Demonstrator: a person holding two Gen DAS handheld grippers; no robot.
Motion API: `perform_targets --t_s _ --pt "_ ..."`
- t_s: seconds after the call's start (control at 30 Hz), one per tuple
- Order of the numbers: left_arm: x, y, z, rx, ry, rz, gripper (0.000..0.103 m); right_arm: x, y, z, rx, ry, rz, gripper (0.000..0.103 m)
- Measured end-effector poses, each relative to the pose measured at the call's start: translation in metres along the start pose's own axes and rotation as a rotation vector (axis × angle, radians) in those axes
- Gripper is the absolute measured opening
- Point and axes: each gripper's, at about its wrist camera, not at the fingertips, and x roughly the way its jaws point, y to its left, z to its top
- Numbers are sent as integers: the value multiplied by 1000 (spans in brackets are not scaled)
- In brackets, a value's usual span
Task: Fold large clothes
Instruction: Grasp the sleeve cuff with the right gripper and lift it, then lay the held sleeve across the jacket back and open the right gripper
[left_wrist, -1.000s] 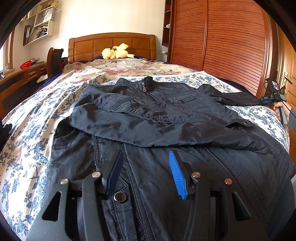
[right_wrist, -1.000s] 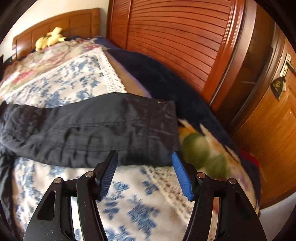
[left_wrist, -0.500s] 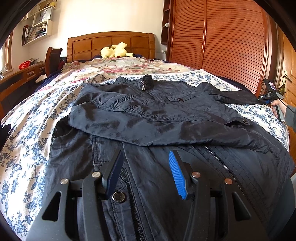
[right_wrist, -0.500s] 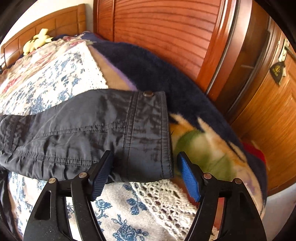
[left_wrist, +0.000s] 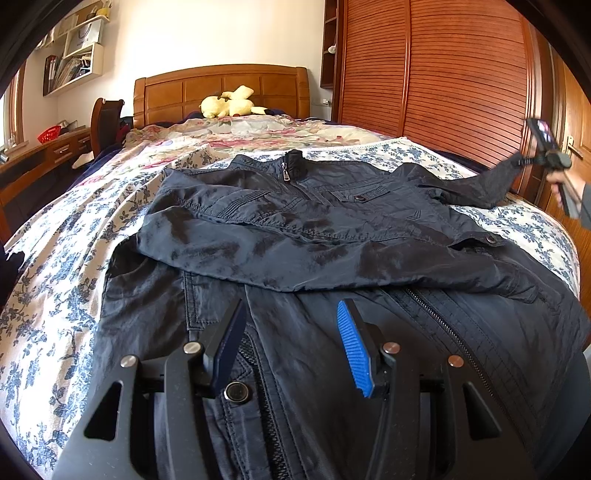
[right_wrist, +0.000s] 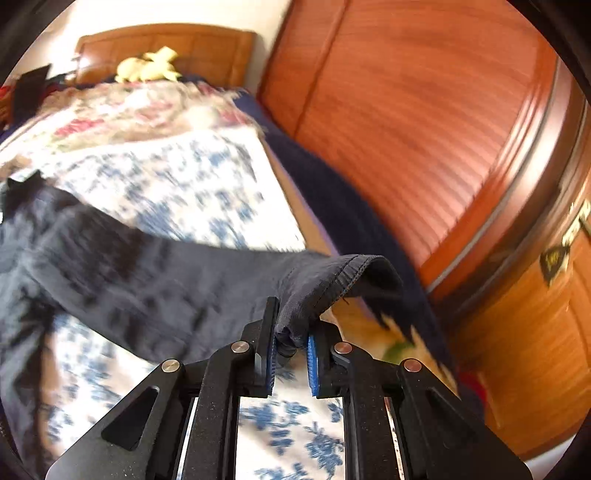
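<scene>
The right gripper, jaws closing on the jacket sleeve cuff, has lifted it off the bed, ready to fold inward; left gripper jaws apart, empty.

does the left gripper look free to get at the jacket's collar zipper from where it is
Probably yes. The left gripper hangs with jaws apart and nothing between them over the jacket, and nothing lies over the collar zipper. It sits farther up the bed, so a forward reach is needed.

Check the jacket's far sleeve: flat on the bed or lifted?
Lifted. The right claw is closing on the sleeve cuff, which hangs clear of the bedspread.
</scene>
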Motion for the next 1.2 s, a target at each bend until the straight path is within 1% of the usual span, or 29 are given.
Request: perform_targets --t_s 0.1,0.27,0.3,0.33,0.43,0.5,0.63,0.73,1.0,1.07,1.2 --pt "0 0 0 4 -1 1 50 -28 17 21 -26 -58 37 10" --pt "-3 -1 0 -5 -14 4 50 -75 55 41 -85 -133 107 9" --pt "-4 0 1 -9 -18 1 50 -87 66 44 -102 -165 101 9" --pt "-5 1 1 -10 -20 0 51 -98 78 48 -112 -196 113 9" --pt "-8 2 1 -10 -24 -3 50 -131 108 58 -147 -259 177 9" --pt "-11 2 2 -8 -26 -5 50 -149 129 64 -183 -286 219 9" --pt "-21 4 4 -19 -47 -26 50 -180 169 69 -245 -322 290 9" --pt "-28 7 4 -22 -57 -30 50 -193 194 69 -275 -338 321 9" --pt "-41 15 4 -24 -67 -25 50 -211 248 59 -314 -329 411 9" --pt "-43 17 3 -29 -67 -21 50 -219 260 58 -319 -340 444 9" --pt "-46 22 3 -48 -75 -14 50 -242 282 54 -316 -362 550 9"
